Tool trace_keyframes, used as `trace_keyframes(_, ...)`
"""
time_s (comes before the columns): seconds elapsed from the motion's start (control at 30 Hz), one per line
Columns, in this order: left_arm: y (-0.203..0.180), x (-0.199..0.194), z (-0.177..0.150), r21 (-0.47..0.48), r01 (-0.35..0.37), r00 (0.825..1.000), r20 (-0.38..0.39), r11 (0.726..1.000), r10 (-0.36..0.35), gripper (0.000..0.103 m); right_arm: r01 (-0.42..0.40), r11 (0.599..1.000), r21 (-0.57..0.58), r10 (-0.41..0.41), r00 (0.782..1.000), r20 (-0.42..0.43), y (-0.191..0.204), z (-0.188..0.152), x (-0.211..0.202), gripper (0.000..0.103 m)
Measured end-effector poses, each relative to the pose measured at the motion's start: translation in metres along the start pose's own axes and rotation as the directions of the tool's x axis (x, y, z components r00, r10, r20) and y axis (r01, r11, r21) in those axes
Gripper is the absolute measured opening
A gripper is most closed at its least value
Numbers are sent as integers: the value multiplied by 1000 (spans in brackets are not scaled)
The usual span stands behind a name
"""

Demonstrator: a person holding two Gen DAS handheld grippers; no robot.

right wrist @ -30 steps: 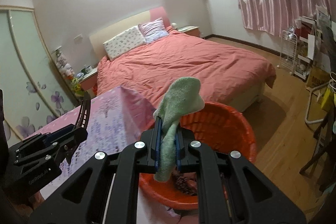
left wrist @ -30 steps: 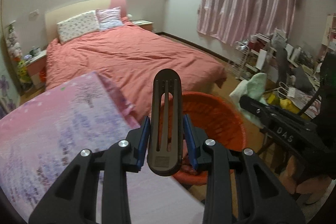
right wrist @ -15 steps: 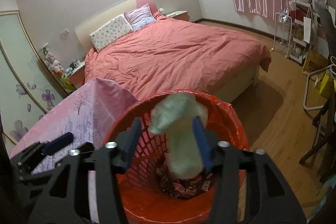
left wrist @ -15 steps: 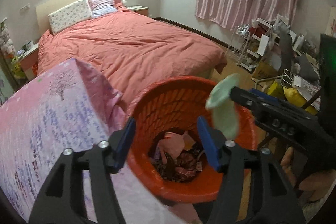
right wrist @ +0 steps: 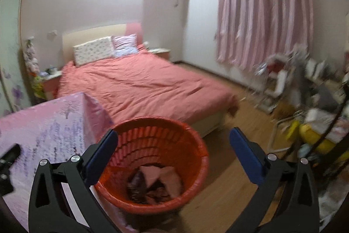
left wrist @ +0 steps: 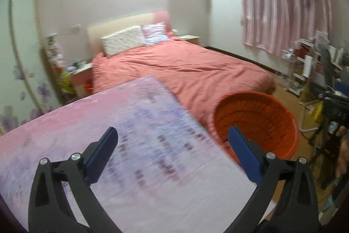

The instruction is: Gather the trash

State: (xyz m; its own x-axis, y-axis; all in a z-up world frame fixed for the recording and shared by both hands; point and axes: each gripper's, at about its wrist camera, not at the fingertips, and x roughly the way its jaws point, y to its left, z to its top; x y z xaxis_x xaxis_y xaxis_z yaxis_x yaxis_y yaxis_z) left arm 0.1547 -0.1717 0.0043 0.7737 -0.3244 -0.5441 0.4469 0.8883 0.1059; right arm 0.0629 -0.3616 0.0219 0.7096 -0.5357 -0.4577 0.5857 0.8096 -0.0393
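Observation:
An orange plastic trash basket [right wrist: 196, 145] stands on the wooden floor beside the table; it also shows in the left wrist view [left wrist: 261, 115]. Crumpled trash [right wrist: 157, 180] lies at its bottom. My right gripper [right wrist: 173, 154] is open and empty, held above the basket's mouth. My left gripper [left wrist: 172, 154] is open and empty, above the table with the pink and purple cloth [left wrist: 87, 123], left of the basket. A part of the left gripper [right wrist: 8, 156] shows at the left edge of the right wrist view.
A bed with a salmon cover [right wrist: 135, 84] lies behind the basket and table. Cluttered shelves and a chair [right wrist: 305, 88] stand at the right under pink curtains [right wrist: 261, 14]. Wooden floor [right wrist: 235, 158] runs between bed and clutter.
Both grippers opened. The left let go of a black comb-like object and the right let go of a green cloth, over the basket. Both grippers then pulled up and back.

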Motion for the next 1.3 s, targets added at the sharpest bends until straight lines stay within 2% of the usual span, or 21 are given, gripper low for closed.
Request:
trace_keyframes(0.07, 14, -21, -14, -26, -26, 1000, 8, 999, 26, 99, 42, 999, -20, -41, 999, 26, 5, -5, -19, 101)
trace_keyframes(0.13, 27, -37, -26, -50, -55, 998, 12, 997, 55, 99, 29, 999, -22, -28, 998, 62, 9, -14, -44, 101)
trace_keyframes(0.27, 44, -68, -56, -102, -117, 993, 5, 988, 118, 99, 4, 999, 45, -8, 994, 106, 14, -35, -80, 101)
trace_keyframes(0.37, 55, -84, -78, -160, -153, 988, -25, 975, 151, 99, -16, 997, 69, 8, 994, 110, 19, -47, -96, 101)
trace_keyframes(0.47, 65, -97, -94, -203, -187, 982, -39, 961, 183, 99, -25, 999, 40, 21, 996, 89, 31, -57, -105, 101)
trace_keyframes(0.57, 71, -111, -106, -223, -218, 976, -28, 950, 217, 99, -44, 999, 11, 43, 995, 88, 40, -66, -115, 101)
trace_keyframes(0.7, 70, -126, -114, -228, -266, 962, -6, 937, 272, 99, -15, 1000, -5, 15, 999, 51, 48, -71, -117, 101)
trace_keyframes(0.8, 72, -136, -119, -237, -271, 960, 0, 933, 279, 99, -32, 999, 5, 32, 999, -14, 50, -73, -116, 101)
trace_keyframes(0.93, 77, -143, -123, -259, -254, 966, -13, 932, 260, 99, -59, 998, 26, 61, 994, -88, 51, -74, -113, 101)
trace_keyframes(1.07, 80, -147, -126, -281, -231, 972, -27, 932, 233, 99, -49, 999, 16, 51, 992, -117, 59, -79, -116, 100)
trace_keyframes(1.3, 76, -153, -125, -281, -235, 971, -21, 930, 239, 99, -26, 1000, 16, 28, 992, -127, 63, -86, -121, 100)
